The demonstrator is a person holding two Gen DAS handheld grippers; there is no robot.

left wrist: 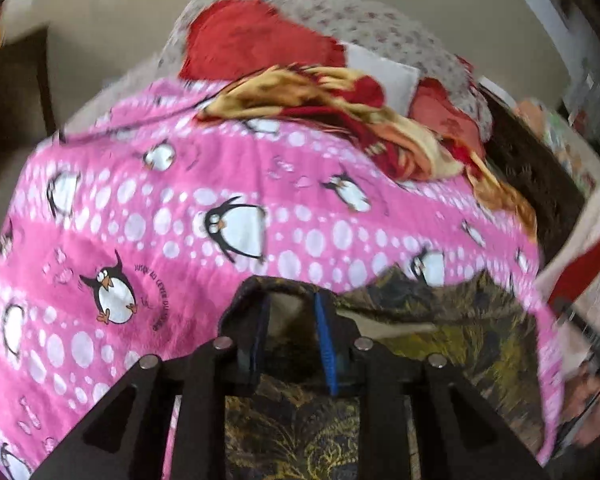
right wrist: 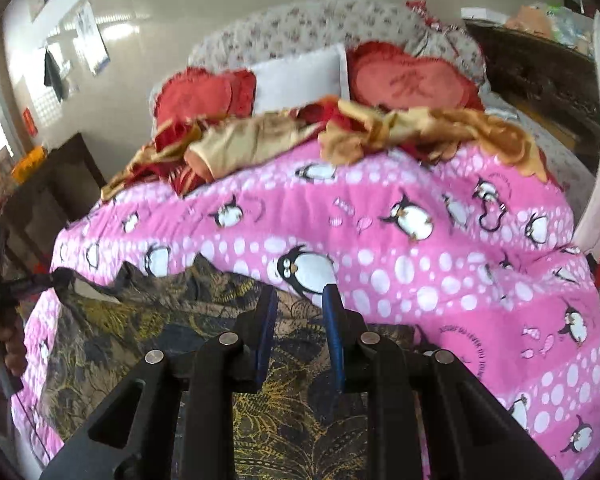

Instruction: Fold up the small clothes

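A dark garment with a yellow leaf pattern (left wrist: 452, 344) lies on the pink penguin blanket (left wrist: 172, 216) at the near edge of the bed; it also shows in the right wrist view (right wrist: 188, 320). My left gripper (left wrist: 290, 312) has its blue-padded fingers around a raised fold of that garment, with cloth between them. My right gripper (right wrist: 300, 300) is open, its fingers apart just above the garment's far edge with nothing between them. In the right wrist view the left gripper (right wrist: 40, 280) shows at the far left, pulling up a corner of the garment.
A heap of red and tan clothes (right wrist: 340, 132) lies across the bed's middle. Red heart cushions (right wrist: 412, 80) and a white pillow (right wrist: 300, 76) sit by the floral headboard (right wrist: 320, 24). A dark cabinet (right wrist: 540, 72) stands on the right, dark furniture (right wrist: 52, 188) on the left.
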